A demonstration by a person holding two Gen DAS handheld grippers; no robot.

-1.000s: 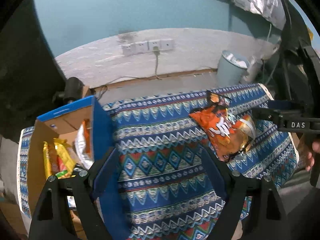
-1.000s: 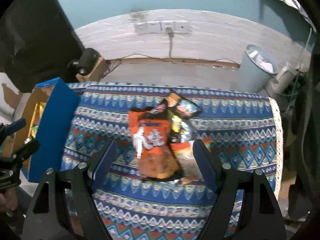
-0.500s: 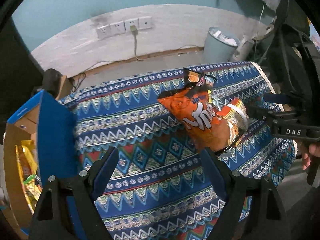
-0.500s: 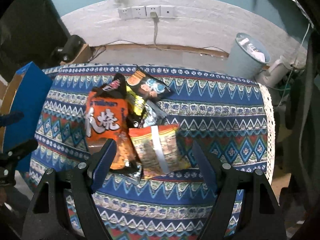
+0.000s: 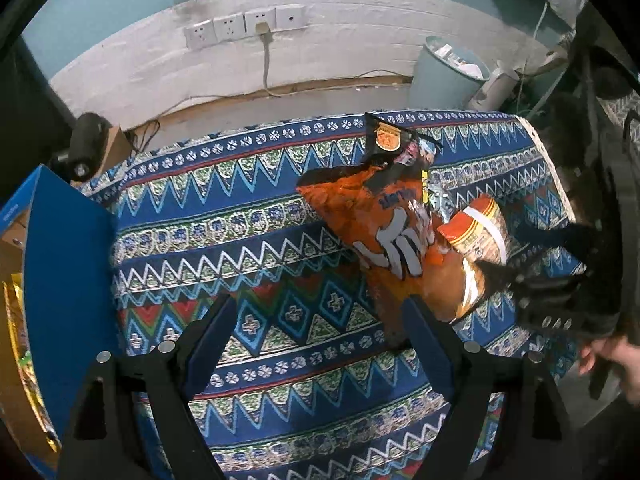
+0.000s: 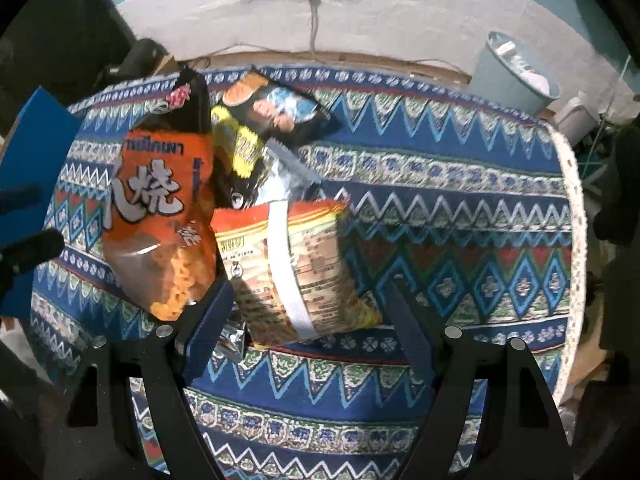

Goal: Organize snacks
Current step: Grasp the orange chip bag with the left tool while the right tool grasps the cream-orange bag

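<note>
While both tongs [image 5: 320, 320] [image 6: 308, 308] gape empty above snack bags [image 6: 160, 216], blue box [image 5: 68, 280] holds yellow packets [image 5: 18, 320].

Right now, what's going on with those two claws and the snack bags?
Left gripper open, empty. Right gripper open, astride the noodle packet. Orange bag overlaps the pile; box waits at the side.

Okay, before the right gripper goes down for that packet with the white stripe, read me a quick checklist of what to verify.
1. Right gripper open: ok.
2. Striped packet between its fingers: ok.
3. Packet free of neighbours: not ok, the orange bag lies against it and a silver packet is tucked under its top edge.
4. Left gripper open and empty: ok.
5. Blue box within sight: ok.
6. Room left in the box: cannot tell.
</note>
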